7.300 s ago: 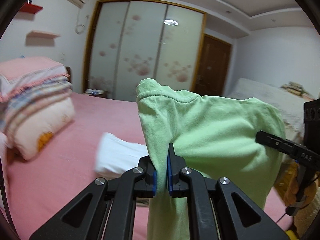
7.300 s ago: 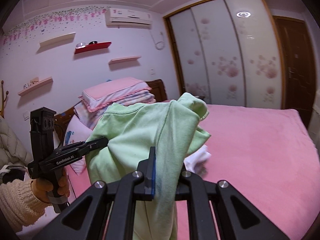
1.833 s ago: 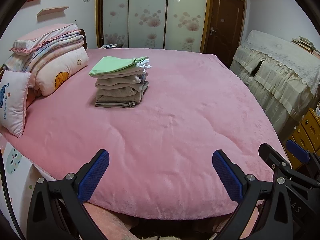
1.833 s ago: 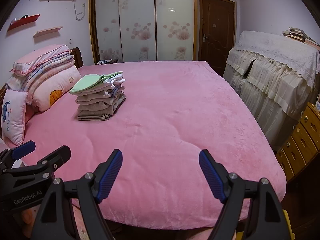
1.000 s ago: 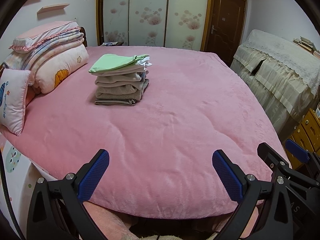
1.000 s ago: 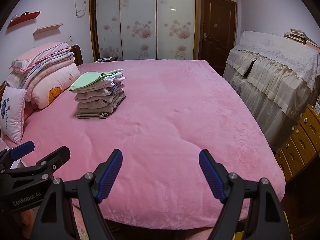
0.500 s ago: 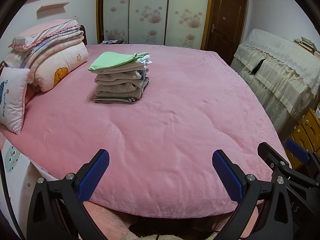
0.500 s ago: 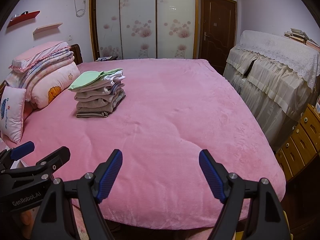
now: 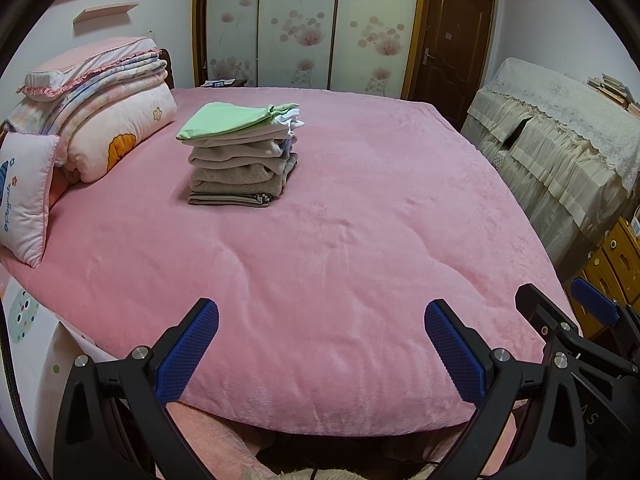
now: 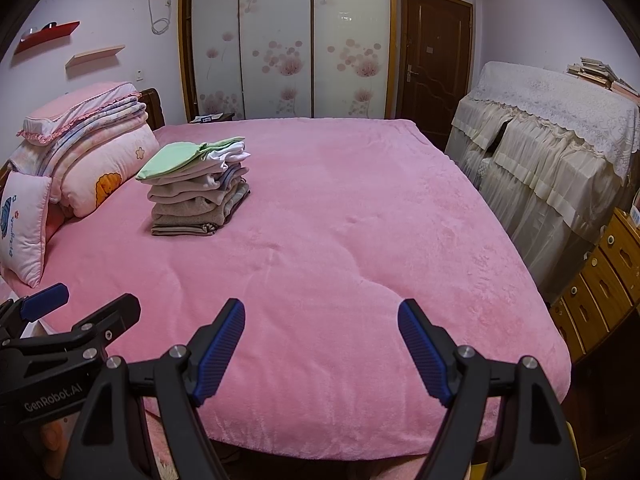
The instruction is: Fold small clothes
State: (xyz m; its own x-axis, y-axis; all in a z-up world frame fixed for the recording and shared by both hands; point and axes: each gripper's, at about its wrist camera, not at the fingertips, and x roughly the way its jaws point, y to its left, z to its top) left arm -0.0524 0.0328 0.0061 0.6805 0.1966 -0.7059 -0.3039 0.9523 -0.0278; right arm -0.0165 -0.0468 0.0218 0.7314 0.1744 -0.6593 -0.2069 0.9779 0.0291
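Pink bed [image 9: 360, 240] carries the stack of folded clothes [image 9: 242, 156] near the pillows. Left gripper [image 9: 320, 344] and right gripper [image 10: 322, 346] hover with fingers spread wide, empty. Bumping the tall stack could topple it.

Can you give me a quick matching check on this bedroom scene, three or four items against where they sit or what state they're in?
Items:
1. green garment
2. left gripper
3. small printed pillow
4. books

Descriptions:
A. on the lace-covered furniture
B. open, nothing between its pads
C. top of the folded stack
D. at the bed's left edge, below the rolled quilts

Pairs: 1-C, 2-B, 3-D, 4-A
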